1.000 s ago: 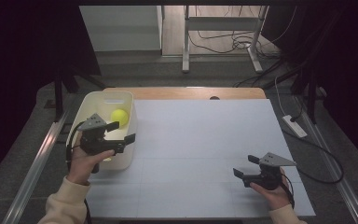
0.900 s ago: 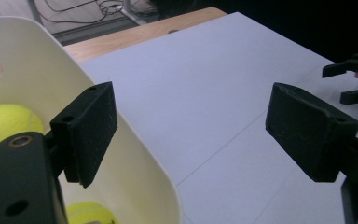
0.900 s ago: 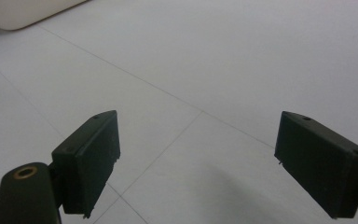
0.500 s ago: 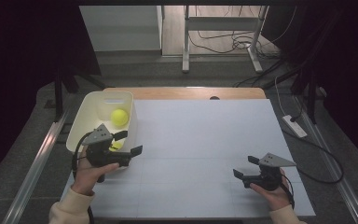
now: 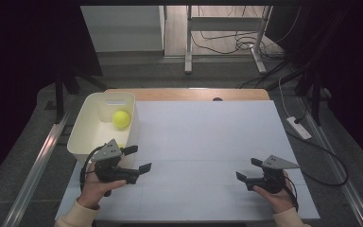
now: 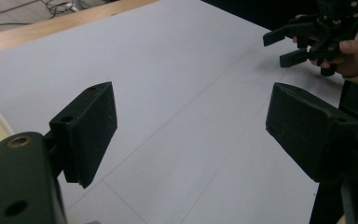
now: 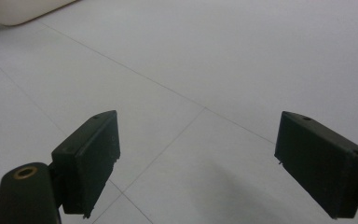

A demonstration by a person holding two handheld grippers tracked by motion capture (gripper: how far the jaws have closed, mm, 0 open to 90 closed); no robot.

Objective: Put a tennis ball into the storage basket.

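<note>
A yellow ball [image 5: 121,118] lies in the white bin [image 5: 86,135] at the table's left. A sliver of yellow [image 5: 121,145] peeks out at the bin's near end, behind my left gripper. My left gripper [image 5: 139,158] hovers just off the bin's near right corner, over the white table sheet, open with nothing between its jaws. Its own view shows the open left gripper [image 6: 191,135] above bare sheet. My right gripper [image 5: 247,169] rests low at the front right, open and empty. In the right gripper view the gripper [image 7: 196,158] frames only sheet.
The white sheet [image 5: 208,137] covers most of the table, with a wooden strip [image 5: 189,93] along the far edge. The other hand's gripper [image 6: 277,46] shows far off in the left gripper view. A corner of the bin [image 7: 23,9] shows in the right gripper view. Cables [image 5: 321,156] trail off the table's right side.
My left gripper has come down and to the right, from over the bin's near end to beside its near right corner. The right gripper has stayed put.
</note>
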